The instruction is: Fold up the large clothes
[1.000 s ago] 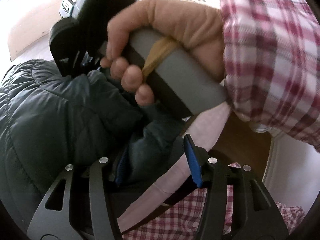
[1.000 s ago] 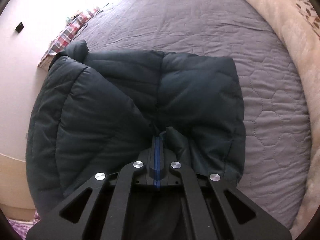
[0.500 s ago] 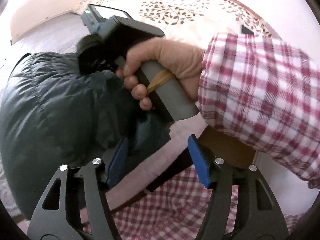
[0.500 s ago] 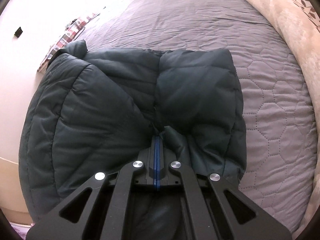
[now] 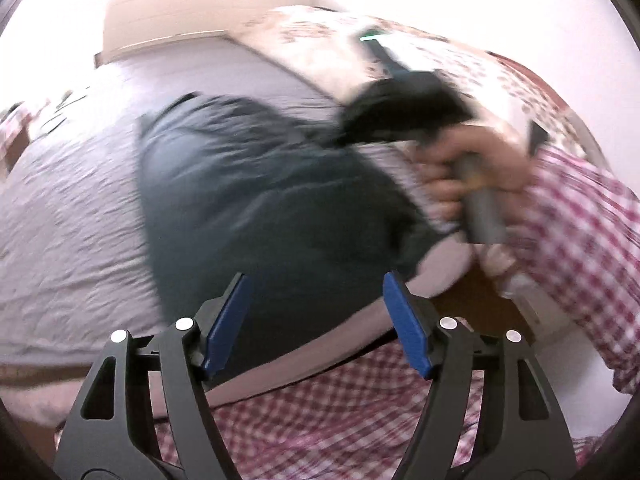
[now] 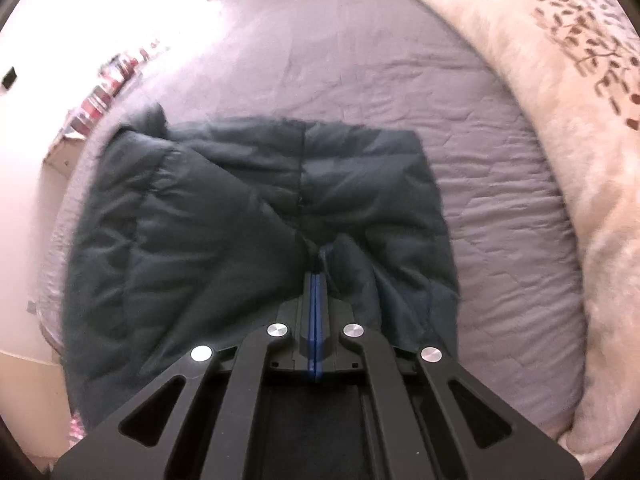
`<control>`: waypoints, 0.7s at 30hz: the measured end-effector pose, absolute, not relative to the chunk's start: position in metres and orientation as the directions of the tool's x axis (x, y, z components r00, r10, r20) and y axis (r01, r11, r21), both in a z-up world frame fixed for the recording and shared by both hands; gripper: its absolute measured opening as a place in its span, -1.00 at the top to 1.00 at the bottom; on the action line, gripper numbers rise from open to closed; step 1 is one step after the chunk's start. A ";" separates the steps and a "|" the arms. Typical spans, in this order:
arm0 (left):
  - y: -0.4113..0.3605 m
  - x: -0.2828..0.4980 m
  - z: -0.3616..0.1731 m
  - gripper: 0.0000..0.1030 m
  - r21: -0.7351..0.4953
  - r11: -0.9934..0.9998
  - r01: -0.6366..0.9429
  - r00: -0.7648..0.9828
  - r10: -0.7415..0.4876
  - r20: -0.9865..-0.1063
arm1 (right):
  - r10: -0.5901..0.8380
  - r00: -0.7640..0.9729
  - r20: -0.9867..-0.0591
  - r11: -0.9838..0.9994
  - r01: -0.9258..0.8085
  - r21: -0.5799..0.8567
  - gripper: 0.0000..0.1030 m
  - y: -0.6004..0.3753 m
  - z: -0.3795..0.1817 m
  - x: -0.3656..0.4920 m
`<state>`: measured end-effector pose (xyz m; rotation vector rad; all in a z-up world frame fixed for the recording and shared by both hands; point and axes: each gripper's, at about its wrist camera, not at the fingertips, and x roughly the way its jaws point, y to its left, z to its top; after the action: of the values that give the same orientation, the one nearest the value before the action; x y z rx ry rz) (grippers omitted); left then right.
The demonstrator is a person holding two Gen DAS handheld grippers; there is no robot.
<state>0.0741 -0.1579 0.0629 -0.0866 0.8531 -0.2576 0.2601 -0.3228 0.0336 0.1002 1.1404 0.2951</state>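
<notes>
Across the centre of the left wrist view, the dark quilted jacket (image 5: 256,200) lies on the grey bedspread (image 5: 72,208), reaching from mid-frame to the lower edge. Left gripper (image 5: 316,312): jaws have just been opening and stand wide, nothing between the blue pads, fabric lying beyond them. Right gripper (image 6: 315,280): pads pressed together, pinching a bunched fold of the jacket at centre frame. Judged handling: padded, soft, light for its bulk, with a smooth shell likely to slip; it should spring back after folding. Best hold: a hem or seam edge, pinched thin. Appearance: dark green-black, stitched in channels, partly folded, puffy, and creased around the pinch.
</notes>
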 end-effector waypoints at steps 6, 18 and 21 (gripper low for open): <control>-0.110 0.071 0.044 -0.33 -0.221 0.975 0.034 0.601 -0.197 -0.775 | 0.307 0.462 -0.832 0.950 -0.204 0.237 0.96 -0.343 0.070 0.190; -0.089 0.072 0.016 -0.33 -0.196 0.975 -0.101 0.537 -0.112 -0.836 | 0.331 0.364 -0.870 0.943 -0.144 0.299 1.00 -0.339 -0.010 0.144; -0.088 0.070 0.021 -0.33 -0.199 0.975 -0.100 0.552 -0.112 -0.826 | 0.329 0.368 -0.870 0.944 -0.146 0.295 1.00 -0.336 -0.013 0.146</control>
<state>0.0704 -0.0881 0.0212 -0.2341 0.9888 -0.0070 0.1457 -0.3365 -0.0135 0.1789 1.1560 0.3074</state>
